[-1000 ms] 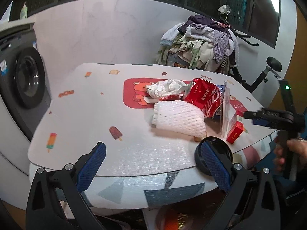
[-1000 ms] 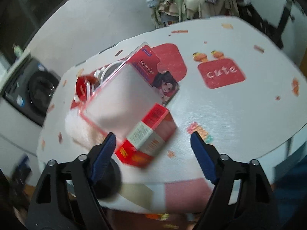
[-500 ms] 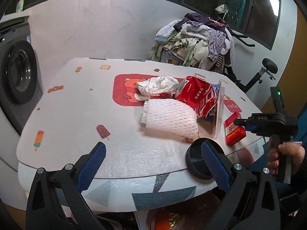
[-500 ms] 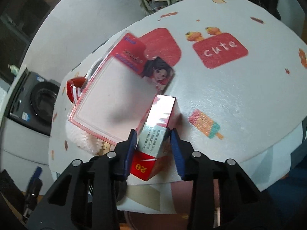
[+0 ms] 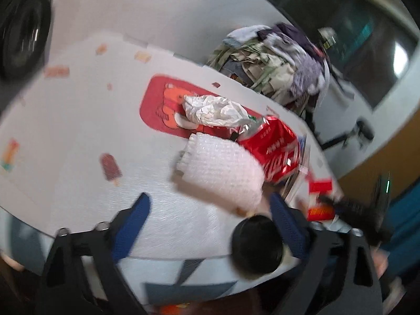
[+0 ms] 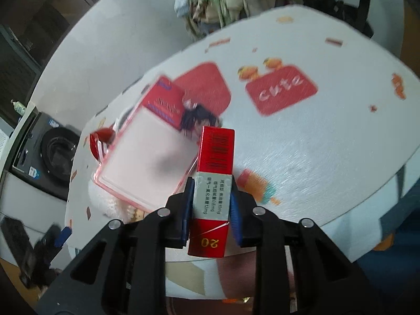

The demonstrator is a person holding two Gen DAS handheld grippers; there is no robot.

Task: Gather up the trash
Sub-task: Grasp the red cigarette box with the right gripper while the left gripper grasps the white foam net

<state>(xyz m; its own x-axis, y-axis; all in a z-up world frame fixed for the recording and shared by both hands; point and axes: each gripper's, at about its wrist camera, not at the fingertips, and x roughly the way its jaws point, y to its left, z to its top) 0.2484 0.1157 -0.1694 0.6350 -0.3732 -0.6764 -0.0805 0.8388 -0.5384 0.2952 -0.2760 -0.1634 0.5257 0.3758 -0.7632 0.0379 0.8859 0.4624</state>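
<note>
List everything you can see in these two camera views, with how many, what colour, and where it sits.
table: one, white with printed stickers, fills both views.
cigarette box: one, red, clamped at the table's near edge.
plastic package: one, clear and pink, beside the box.
foam net sleeve: one, white, mid-table.
red wrapper: one, red, behind the sleeve.
crumpled paper: one, white, on the red print.
round lid: one, black, at the near edge.
clothes pile: one, mixed colours, behind the table.
washing machine: one, dark, beside the table.
left hand-held gripper: black, blue pads, closing, nothing between.
right hand-held gripper: black, blue pads, closing on the box.
</note>
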